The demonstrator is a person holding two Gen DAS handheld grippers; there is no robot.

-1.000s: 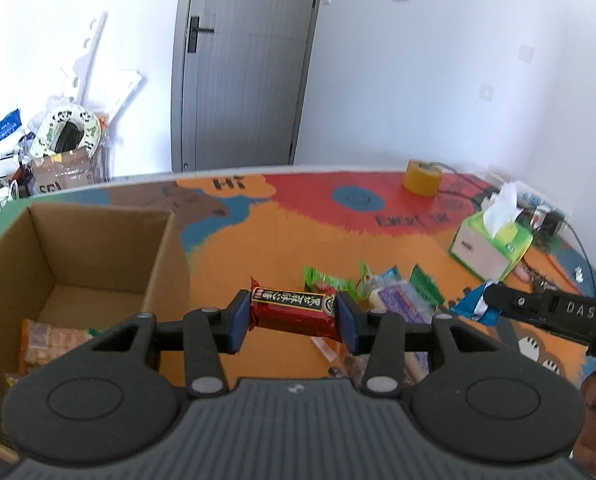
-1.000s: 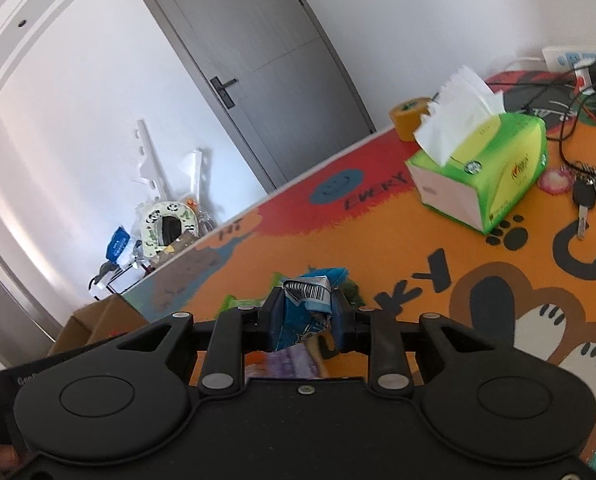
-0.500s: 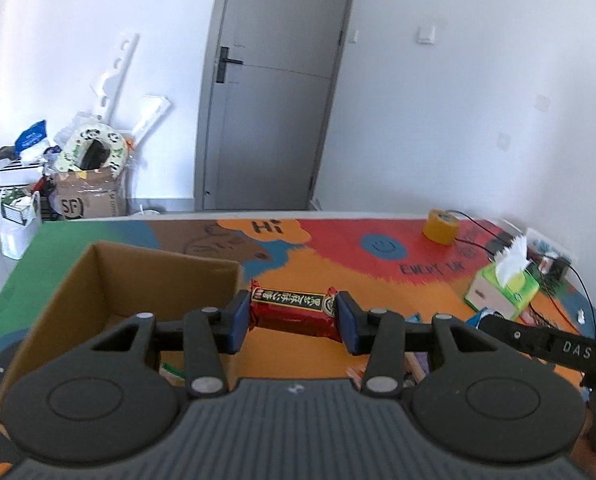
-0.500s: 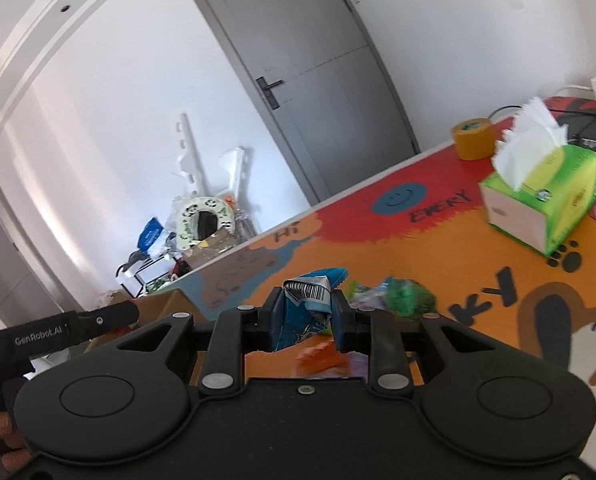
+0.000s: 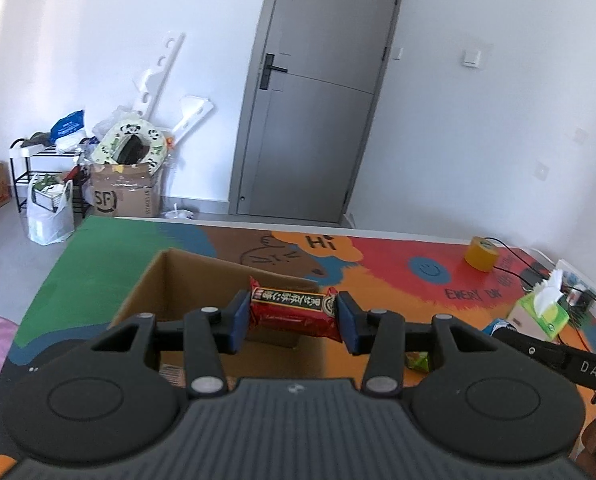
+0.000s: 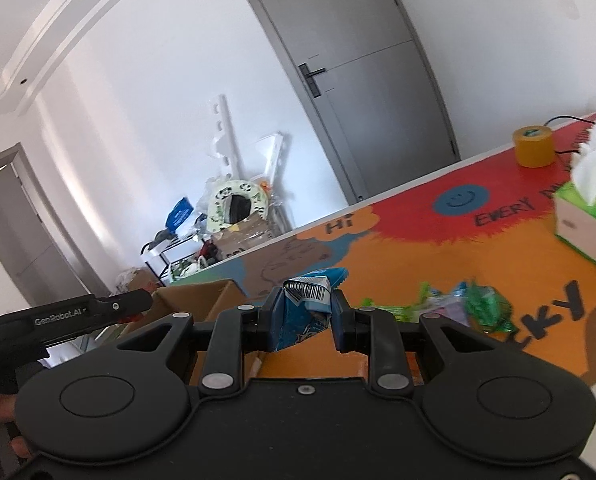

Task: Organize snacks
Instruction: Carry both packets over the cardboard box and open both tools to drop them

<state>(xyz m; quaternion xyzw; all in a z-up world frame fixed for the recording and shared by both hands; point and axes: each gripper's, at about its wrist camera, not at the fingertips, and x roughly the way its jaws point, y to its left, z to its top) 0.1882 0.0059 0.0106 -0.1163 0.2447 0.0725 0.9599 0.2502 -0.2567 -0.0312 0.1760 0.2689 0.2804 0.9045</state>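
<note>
My left gripper (image 5: 293,317) is shut on a red snack bar (image 5: 291,313) and holds it above the open cardboard box (image 5: 185,280) on the colourful mat. My right gripper (image 6: 302,317) is shut on a crumpled blue snack packet (image 6: 304,312), raised over the mat to the right of the box (image 6: 201,296). Several loose green and purple snack packets (image 6: 466,306) lie on the orange part of the mat. A snack packet shows inside the box (image 5: 171,372).
A green tissue box (image 5: 542,312) and a yellow tape roll (image 5: 481,258) stand at the right of the mat, with cables behind them. The tissue box (image 6: 586,220) and tape roll (image 6: 534,146) also show in the right wrist view. Clutter and a grey door lie beyond the far edge.
Both grippers have risen and moved left towards the box, each still holding its snack. The left gripper now hangs over the box's right part.
</note>
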